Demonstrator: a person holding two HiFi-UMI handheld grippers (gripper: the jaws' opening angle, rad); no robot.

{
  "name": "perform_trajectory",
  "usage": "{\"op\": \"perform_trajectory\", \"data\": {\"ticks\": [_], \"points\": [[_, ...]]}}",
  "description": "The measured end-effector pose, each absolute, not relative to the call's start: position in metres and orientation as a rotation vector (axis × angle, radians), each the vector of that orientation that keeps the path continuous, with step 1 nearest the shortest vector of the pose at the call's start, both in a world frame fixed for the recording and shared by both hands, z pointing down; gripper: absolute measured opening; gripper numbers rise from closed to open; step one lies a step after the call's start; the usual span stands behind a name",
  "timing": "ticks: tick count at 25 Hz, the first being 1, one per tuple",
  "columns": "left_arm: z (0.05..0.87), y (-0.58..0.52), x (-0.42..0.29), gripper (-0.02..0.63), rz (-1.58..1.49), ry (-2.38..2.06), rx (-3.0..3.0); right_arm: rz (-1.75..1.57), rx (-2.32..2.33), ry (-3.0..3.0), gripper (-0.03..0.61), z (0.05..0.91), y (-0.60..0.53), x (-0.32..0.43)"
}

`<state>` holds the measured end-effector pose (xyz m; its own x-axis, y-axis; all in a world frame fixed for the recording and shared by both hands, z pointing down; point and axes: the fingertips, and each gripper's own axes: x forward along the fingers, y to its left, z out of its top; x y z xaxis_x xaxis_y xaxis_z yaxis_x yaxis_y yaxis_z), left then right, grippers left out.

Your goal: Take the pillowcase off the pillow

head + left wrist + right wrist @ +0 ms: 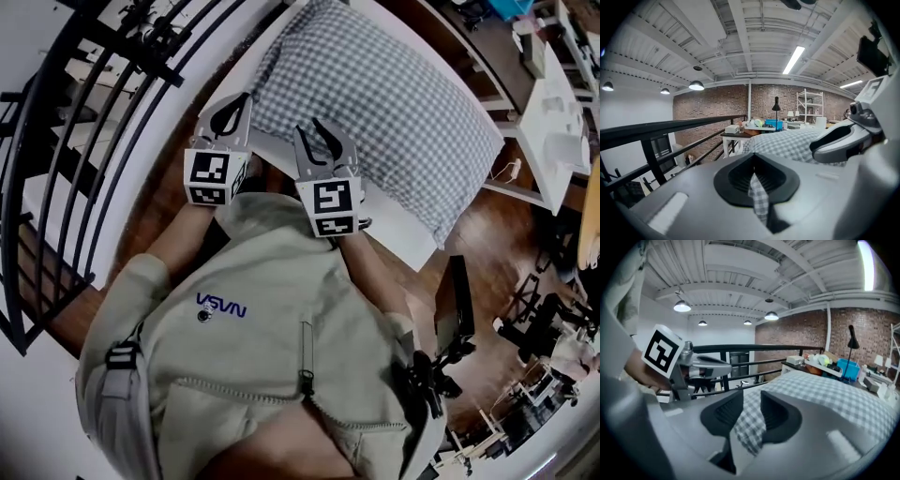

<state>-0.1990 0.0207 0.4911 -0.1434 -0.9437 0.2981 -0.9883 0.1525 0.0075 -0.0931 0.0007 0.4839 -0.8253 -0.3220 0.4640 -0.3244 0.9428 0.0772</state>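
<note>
The pillow in its grey-and-white checked pillowcase [375, 94] lies on a white table [403, 239]. Both grippers are at its near edge, side by side. My left gripper [239, 111] is at the pillow's left corner. In the left gripper view its jaws [754, 173] are shut on a thin strip of the checked cloth [758, 197]. A little to the right, my right gripper [317, 136] has its jaws [751, 408] closed on a thicker fold of the pillowcase [749, 423]. The cloth fills the gap between the pads. The pillow's body stretches away behind both grips.
A black metal railing [94, 141] runs close along the left of the table. White shelving and furniture [553, 122] stand to the right. A black stand [457, 300] is on the wooden floor near the person's right side. A cluttered desk with a lamp [776, 105] lies beyond the pillow.
</note>
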Motion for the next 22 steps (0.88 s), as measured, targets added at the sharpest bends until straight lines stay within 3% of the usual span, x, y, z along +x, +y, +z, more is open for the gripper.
{"op": "perform_trajectory", "data": {"ticks": [6,9,13,22], "points": [[0.521,-0.008,-0.232,0.005,0.339,-2.067,1.926,-0.064,0.382,-2.394,0.169,0.544,-0.017,-0.149],[0.54,-0.004,-0.227,0.005,0.38,-1.979,1.944,-0.102,0.387,-2.227,0.169,0.585,-0.021,-0.149],[0.554,-0.005,-0.227,0.005,0.395,-1.878,1.974,-0.094,0.462,-2.144,0.019,0.599,-0.031,-0.137],[0.561,-0.025,-0.222,0.006,0.279,-1.761,2.029,0.132,0.595,-2.25,0.012,0.553,-0.033,-0.102]]}}
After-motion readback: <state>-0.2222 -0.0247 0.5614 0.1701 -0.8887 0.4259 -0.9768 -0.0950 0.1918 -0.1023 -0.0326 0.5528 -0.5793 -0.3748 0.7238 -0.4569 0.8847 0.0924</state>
